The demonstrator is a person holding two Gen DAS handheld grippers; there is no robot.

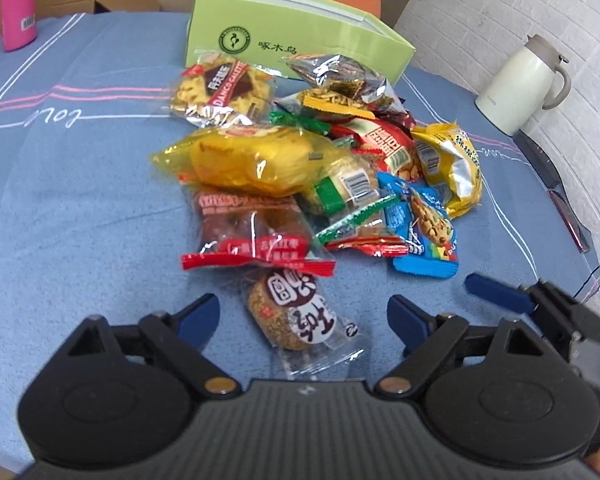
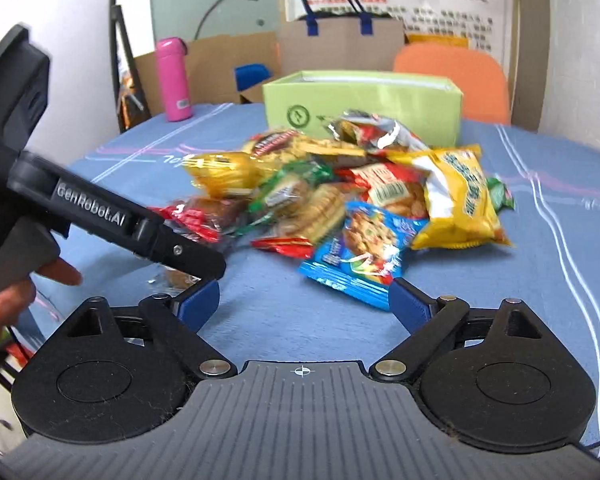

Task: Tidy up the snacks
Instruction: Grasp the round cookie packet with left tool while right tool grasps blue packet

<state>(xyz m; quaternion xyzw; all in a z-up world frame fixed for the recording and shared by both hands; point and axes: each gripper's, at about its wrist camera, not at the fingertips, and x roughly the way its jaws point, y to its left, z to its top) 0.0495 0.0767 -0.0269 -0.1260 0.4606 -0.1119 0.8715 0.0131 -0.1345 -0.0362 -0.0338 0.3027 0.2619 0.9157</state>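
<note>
A pile of snack packets (image 1: 300, 160) lies on the blue tablecloth (image 1: 80, 200) in front of an open light-green box (image 1: 292, 40). My left gripper (image 1: 304, 315) is open and points down at the near end of the pile. A clear packet with a round sesame cake (image 1: 296, 316) lies between its blue fingers, untouched by the pads. My right gripper (image 2: 304, 300) is also open and holds nothing. A blue cookie packet (image 2: 360, 256) lies just ahead of it, one corner near the right finger. The green box (image 2: 360, 100) stands behind the pile (image 2: 340, 192).
A pink bottle (image 1: 18, 4) stands at the far left and a white jug (image 1: 524, 80) at the far right. An orange chair (image 2: 452, 76), cardboard boxes and a paper bag (image 2: 340, 44) are behind the table. The left gripper's black body (image 2: 100, 210) crosses the right wrist view.
</note>
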